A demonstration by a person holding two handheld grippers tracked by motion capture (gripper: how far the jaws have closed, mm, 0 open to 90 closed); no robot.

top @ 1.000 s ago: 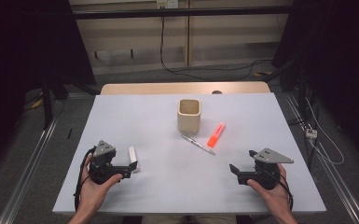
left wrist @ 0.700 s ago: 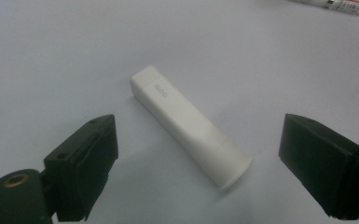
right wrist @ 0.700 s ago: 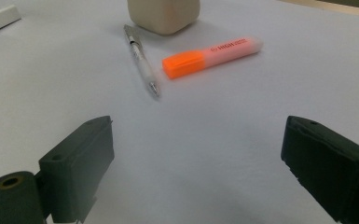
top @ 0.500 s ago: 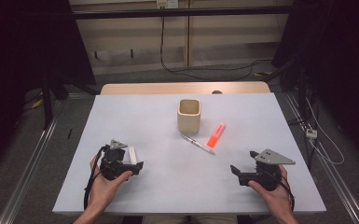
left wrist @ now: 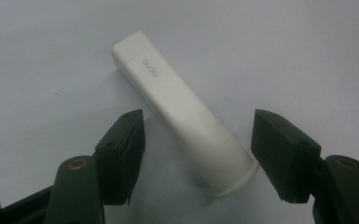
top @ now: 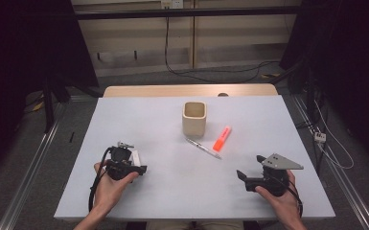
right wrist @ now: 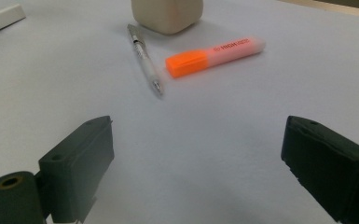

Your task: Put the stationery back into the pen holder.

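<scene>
Closing in on a white glue stick (left wrist: 182,126), the left gripper (left wrist: 196,154) sits low over the near-left part of the white table (top: 172,201), with the stick lying flat and slantwise between its two black jaws. Those jaws have just been closing, yet in the left gripper view a gap shows on each side: the left pad stands just off the stick's body and the right pad is just beside its flared end, not pressing. So the grasp is the step in hand, and it looks unfinished. In the high view the stick (top: 135,157) peeks out beside the left gripper (top: 130,168).

The right gripper (top: 242,176) rests near the right edge, jaws wide apart with nothing between them, pointing towards a silver pen (right wrist: 144,59) and an orange highlighter (right wrist: 214,56) that lie just beside a beige square cup (top: 194,118).

Next, I judge, the left jaws need to shut squarely on the stick; since it lies askew, a slight turn of the hand would keep it from pivoting out.
</scene>
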